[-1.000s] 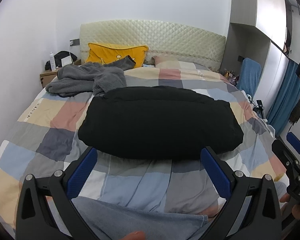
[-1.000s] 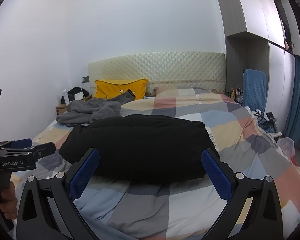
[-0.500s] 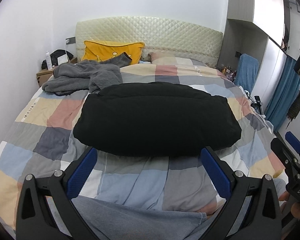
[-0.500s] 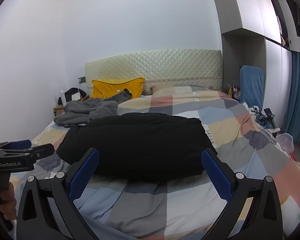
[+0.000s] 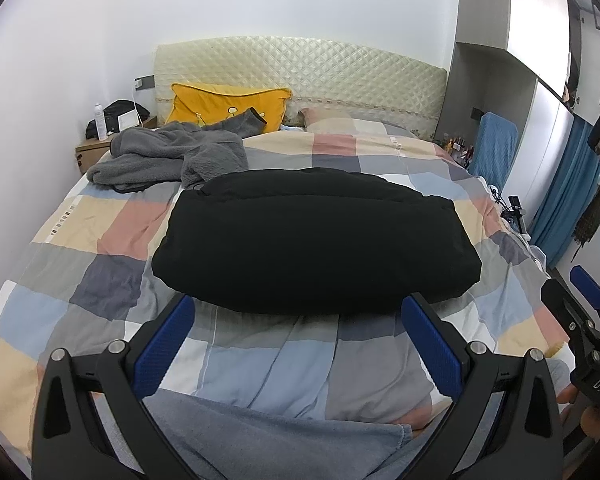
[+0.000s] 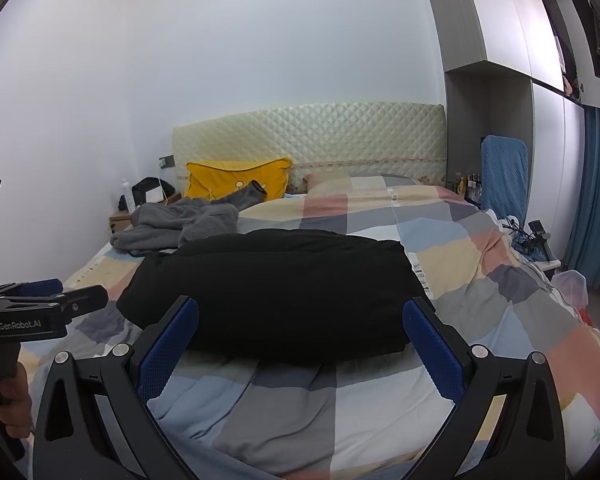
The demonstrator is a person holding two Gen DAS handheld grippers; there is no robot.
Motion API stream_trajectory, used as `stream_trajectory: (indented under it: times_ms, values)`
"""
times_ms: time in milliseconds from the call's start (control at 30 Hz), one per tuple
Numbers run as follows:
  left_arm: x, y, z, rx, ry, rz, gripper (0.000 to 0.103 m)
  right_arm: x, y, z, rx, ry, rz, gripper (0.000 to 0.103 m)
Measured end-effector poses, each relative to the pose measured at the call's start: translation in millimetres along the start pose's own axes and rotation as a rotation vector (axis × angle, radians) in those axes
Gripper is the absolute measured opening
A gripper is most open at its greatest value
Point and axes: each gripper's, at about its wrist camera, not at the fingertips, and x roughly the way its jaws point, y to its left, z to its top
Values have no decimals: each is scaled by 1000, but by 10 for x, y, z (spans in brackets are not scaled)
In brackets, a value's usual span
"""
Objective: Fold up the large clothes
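Though a touch farther back than before, both tools [image 5: 298, 334] [image 6: 300, 336] spread, empty, facing folded black garment [image 5: 316, 240].

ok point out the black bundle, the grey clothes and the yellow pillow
black bundle [image 5: 316, 240], left wrist view, middle of its top
grey clothes [image 5: 168, 156], left wrist view, middle of the crumpled heap
yellow pillow [image 6: 228, 182], right wrist view, upper left face

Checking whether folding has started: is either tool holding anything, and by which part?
Nothing is held. The left tool and right tool are both open, short of the black garment on the bed.
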Motion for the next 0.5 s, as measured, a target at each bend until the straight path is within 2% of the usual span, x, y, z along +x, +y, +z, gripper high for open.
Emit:
stream_trajectory:
  times_ms: [500]
  values:
    - [-44,-48,9,1,1,-5,103,-54,8,26,5,-17,-9,103]
